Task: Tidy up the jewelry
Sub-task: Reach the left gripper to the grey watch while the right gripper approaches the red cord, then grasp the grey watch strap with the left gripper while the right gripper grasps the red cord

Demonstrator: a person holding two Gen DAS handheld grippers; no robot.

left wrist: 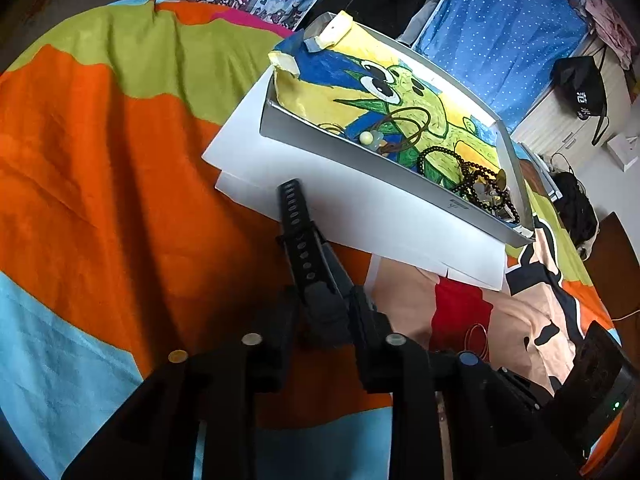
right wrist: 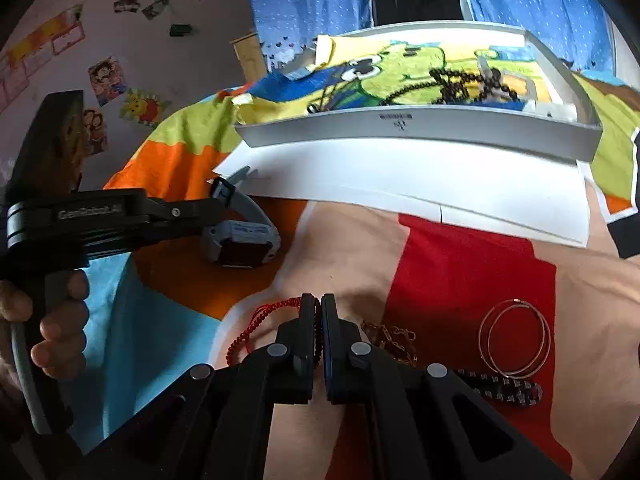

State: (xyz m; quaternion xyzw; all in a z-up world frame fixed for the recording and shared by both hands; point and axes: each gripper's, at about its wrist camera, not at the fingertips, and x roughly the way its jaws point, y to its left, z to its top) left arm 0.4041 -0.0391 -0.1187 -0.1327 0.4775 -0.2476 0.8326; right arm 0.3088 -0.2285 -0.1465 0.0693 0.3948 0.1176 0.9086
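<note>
Right wrist view: right claw (right wrist: 320,320) pinches the red braided bracelet (right wrist: 256,326) on the bedspread; left claw (left wrist: 320,300) clamps the watch strap (left wrist: 294,216). I'd lift both clear over the tray (right wrist: 440,128) wall before releasing.

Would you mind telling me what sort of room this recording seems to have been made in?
Most likely a bedroom, perhaps a child's. The work surface is a soft, bright cartoon-print bedspread, blue dotted curtains hang behind it, and cartoon stickers dot the wall. A jewelry tray sits on the bedding.
</note>
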